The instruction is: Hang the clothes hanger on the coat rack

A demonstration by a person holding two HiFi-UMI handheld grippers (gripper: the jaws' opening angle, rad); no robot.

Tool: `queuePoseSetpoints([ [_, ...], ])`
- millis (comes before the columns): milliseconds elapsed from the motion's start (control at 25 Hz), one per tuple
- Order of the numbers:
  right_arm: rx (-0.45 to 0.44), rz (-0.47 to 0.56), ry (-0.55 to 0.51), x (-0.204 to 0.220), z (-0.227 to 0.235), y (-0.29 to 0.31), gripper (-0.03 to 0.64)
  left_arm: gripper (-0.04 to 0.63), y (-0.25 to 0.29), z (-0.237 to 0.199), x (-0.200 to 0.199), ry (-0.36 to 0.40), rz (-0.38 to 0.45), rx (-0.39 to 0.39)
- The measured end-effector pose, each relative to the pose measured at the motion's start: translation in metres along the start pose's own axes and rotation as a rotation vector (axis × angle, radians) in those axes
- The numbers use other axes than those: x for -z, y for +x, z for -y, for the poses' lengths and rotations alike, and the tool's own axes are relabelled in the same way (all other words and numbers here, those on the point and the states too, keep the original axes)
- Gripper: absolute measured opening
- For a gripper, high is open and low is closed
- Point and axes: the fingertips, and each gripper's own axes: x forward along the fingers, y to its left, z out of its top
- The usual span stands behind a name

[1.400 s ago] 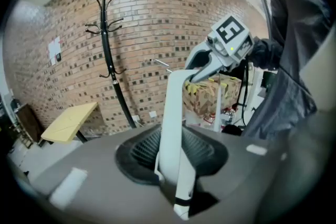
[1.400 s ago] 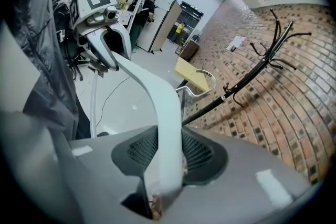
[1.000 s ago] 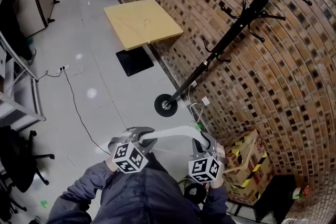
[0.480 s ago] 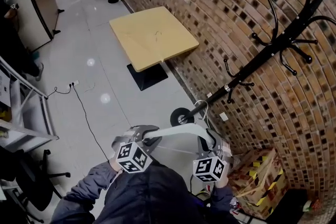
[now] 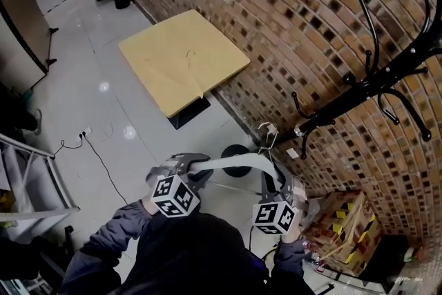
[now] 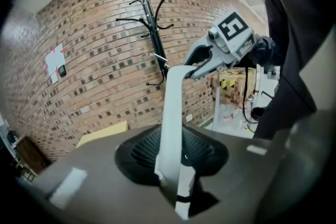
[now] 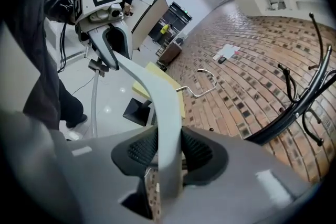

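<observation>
A white clothes hanger [image 5: 231, 162] spans the space between my two grippers. My left gripper [image 5: 188, 173] is shut on its left end and my right gripper [image 5: 276, 183] on its right end. Its wire hook [image 5: 266, 135] points up toward the black coat rack [image 5: 376, 79], whose pole leans up to the right from a round base [image 5: 235, 152]. In the left gripper view the hanger arm [image 6: 170, 118] runs from the pads to the right gripper [image 6: 220, 47], with the rack [image 6: 152, 29] behind. In the right gripper view the hanger [image 7: 160, 113] and hook [image 7: 202, 84] stand left of the rack [image 7: 299, 107].
A brick wall [image 5: 290, 17] runs behind the rack. A yellow square table [image 5: 183, 59] stands against it farther on. A cardboard box with yellow-black tape [image 5: 338, 224] lies at my right. A cable [image 5: 103, 148] and metal shelving [image 5: 27, 148] are at the left.
Both grippers have carried the hanger toward the coat rack. The rack's base now sits just beyond the hanger and the hooks are nearer at the right.
</observation>
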Motion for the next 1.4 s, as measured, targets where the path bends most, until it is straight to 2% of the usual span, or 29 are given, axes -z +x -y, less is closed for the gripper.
queuePoseSetpoints([
  [240, 0.051, -0.132, 0.064, -0.017, 0.008, 0.031, 0.138, 0.123, 0.026, -0.049, 0.020, 0.067, 0.051, 0.164],
  [520, 0.158, -0.295, 0.211, -0.067, 0.015, 0.062, 0.138, 0.121, 0.030, -0.131, 0.031, 0.211, 0.110, 0.366],
  [680, 0.243, -0.390, 0.297, -0.095, 0.026, 0.060, 0.138, 0.121, 0.029, -0.169, 0.018, 0.318, 0.175, 0.471],
  [840, 0.349, -0.496, 0.366, -0.100, 0.042, 0.044, 0.138, 0.123, 0.042, -0.182, -0.011, 0.425, 0.251, 0.573],
  [1000, 0.428, -0.550, 0.403, -0.085, 0.072, 0.028, 0.138, 0.121, 0.064, -0.182, -0.053, 0.498, 0.317, 0.620],
  [1160, 0.552, -0.598, 0.418, -0.063, 0.098, 0.002, 0.138, 0.123, 0.083, -0.171, -0.104, 0.592, 0.397, 0.636],
  [1400, 0.701, -0.607, 0.400, -0.046, 0.134, -0.039, 0.137, 0.123, 0.080, -0.161, -0.178, 0.673, 0.527, 0.593],
])
